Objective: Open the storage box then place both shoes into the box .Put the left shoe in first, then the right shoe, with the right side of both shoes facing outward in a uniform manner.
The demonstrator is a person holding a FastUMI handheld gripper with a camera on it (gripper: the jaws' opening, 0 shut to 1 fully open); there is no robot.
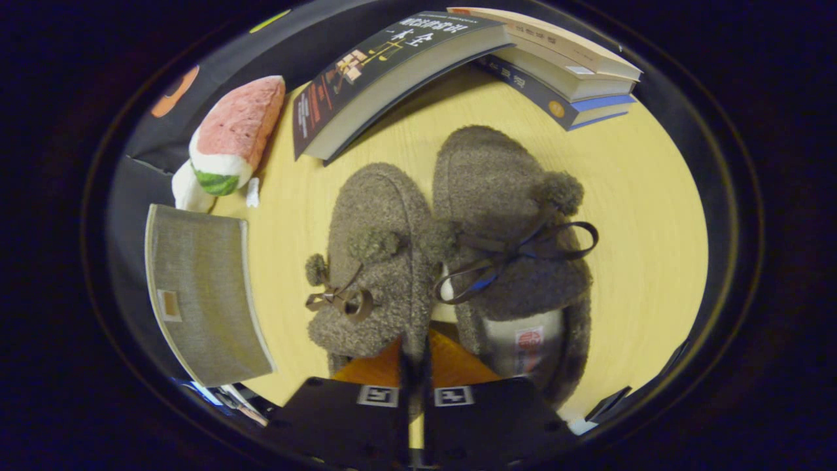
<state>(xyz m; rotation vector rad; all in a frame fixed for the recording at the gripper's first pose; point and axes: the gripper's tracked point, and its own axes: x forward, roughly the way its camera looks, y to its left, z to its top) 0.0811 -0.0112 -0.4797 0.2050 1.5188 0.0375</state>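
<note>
gripper [416, 356] – fingers seen pressed together on heel edge of left slipper [376, 261] | right slipper [516, 255] laid touching it, toes pointed away, on yellow table [647, 216] | grey box [199, 294] found to left of slippers, lid closed | watermelon plush [235, 134] seen beyond box | books [471, 59] stacked beyond slippers

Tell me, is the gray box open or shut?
Shut: the gray storage box beside the slippers has its lid flat on top. Hand-held gripper fingers pinch a slipper's edge.
</note>
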